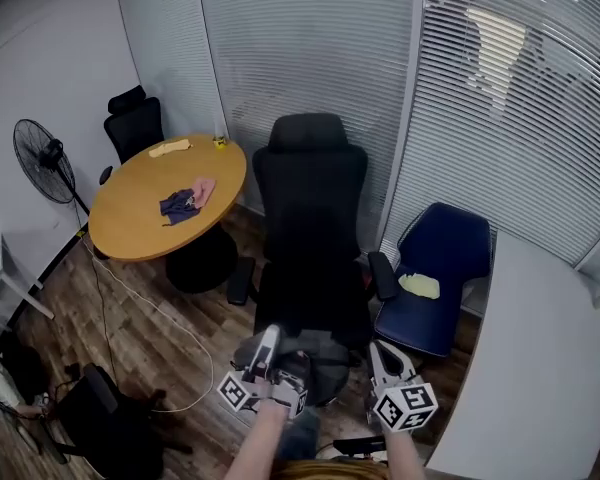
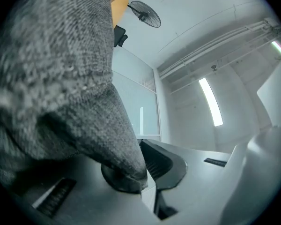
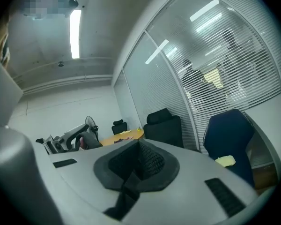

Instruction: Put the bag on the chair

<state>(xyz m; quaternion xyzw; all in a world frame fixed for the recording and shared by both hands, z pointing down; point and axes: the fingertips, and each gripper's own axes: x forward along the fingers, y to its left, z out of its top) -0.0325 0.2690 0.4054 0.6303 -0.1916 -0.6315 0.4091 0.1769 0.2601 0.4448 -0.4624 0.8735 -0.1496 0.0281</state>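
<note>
Pinching a fold of the grey knit bag (image 2: 70, 78), your left gripper (image 2: 143, 181) has its jaws pressed onto the fabric, which drapes over one jaw and fills the left half of the left gripper view. Your right gripper (image 3: 136, 162) has its jaws pressed together with nothing between them.

From the head view you hold the left gripper (image 1: 268, 353) and the right gripper (image 1: 378, 360) low on either side of the bag (image 1: 320, 356). It sits at the front edge of the seat of the black office chair (image 1: 310, 208). You cannot tell from here whether its weight rests on the seat.

That chair stands facing you with its back to the blinds (image 1: 310, 48). Just to its right is a blue chair (image 1: 445, 248) with a pale yellow cloth (image 1: 418, 286) on its seat. To the left stands a round wooden table (image 1: 140, 228) carrying a dark blue cloth (image 1: 178, 206) touching a pink one (image 1: 204, 190). A standing fan (image 1: 42, 158) is beside the table at the wall, and a white desk (image 1: 525, 368) fills the lower right
</note>
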